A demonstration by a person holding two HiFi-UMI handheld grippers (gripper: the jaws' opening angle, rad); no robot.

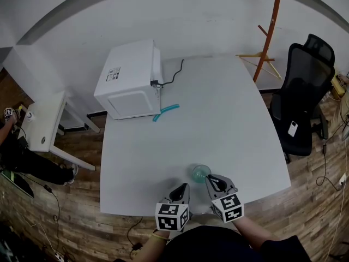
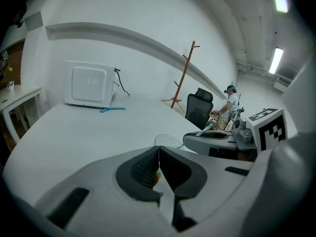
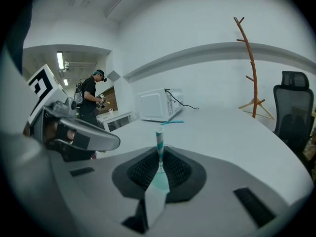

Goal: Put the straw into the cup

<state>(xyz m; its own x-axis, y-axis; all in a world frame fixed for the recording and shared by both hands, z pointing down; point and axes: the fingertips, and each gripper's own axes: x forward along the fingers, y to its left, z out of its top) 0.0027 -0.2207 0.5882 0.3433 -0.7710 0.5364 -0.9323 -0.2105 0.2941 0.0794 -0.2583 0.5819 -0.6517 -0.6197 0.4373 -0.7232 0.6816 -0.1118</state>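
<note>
A clear plastic cup (image 1: 200,172) stands on the white table (image 1: 229,119) near its front edge. In the left gripper view only the cup's rim (image 2: 168,141) shows, just past the jaws. My right gripper (image 3: 159,154) is shut on a teal-and-white striped straw (image 3: 159,144) that sticks up between its pads. In the head view the right gripper (image 1: 209,179) sits right beside the cup, at its near right. My left gripper (image 1: 184,188) hovers just near-left of the cup. Its jaws (image 2: 159,151) are pressed together, and I cannot make out anything held.
A white microwave (image 1: 131,81) with a black cable stands at the table's far left. Loose teal straws (image 1: 165,112) lie in front of it. A black office chair (image 1: 302,97) and a wooden coat stand (image 1: 270,31) are at the right, a small side table (image 1: 46,121) at the left.
</note>
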